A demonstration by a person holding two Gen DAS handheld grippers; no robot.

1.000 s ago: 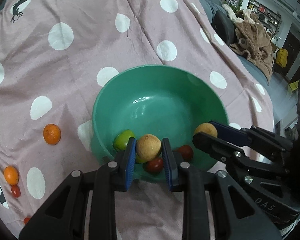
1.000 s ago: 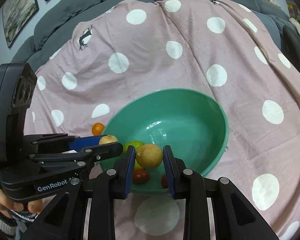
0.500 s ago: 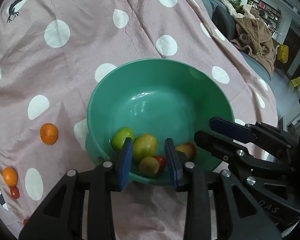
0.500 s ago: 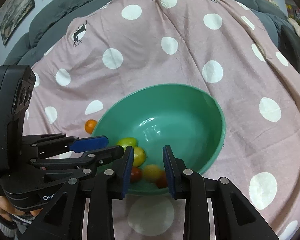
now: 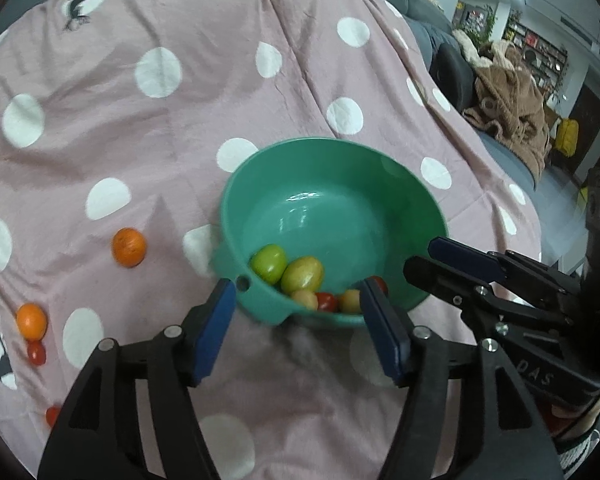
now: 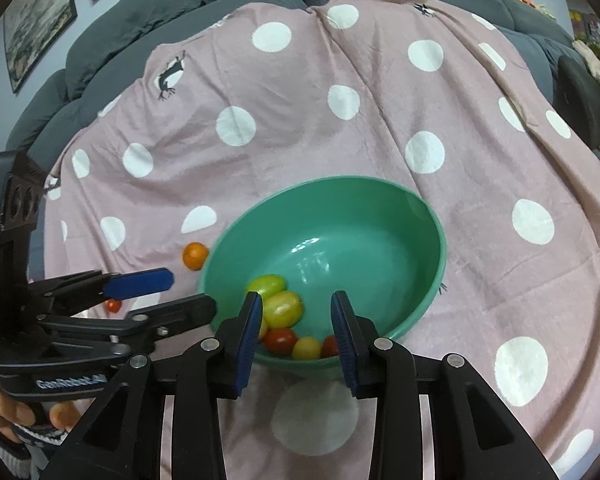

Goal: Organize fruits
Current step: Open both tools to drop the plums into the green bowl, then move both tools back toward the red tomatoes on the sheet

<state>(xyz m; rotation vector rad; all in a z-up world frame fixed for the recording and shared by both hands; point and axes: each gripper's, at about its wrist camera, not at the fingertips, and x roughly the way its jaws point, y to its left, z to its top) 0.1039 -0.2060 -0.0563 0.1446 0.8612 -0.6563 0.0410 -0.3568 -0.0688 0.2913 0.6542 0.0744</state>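
A pink cloth with white polka dots (image 6: 380, 128) is draped over a grey sofa. On it sits a round green plastic bowl (image 5: 400, 184); small green, yellow and red fruits (image 6: 280, 308) cluster against its near wall. Left of the bowl, two orange fruits (image 5: 129, 247) and small red tomatoes (image 5: 36, 353) lie on the cloth. The left claw (image 5: 300, 332) gapes wide at the bowl's near rim, empty. The right claw (image 6: 296, 326) also stands open and empty over the bowl's near edge.

Left tongs (image 5: 298, 320) gape empty — fruits (image 5: 296, 276) in green bowl (image 5: 380, 172).
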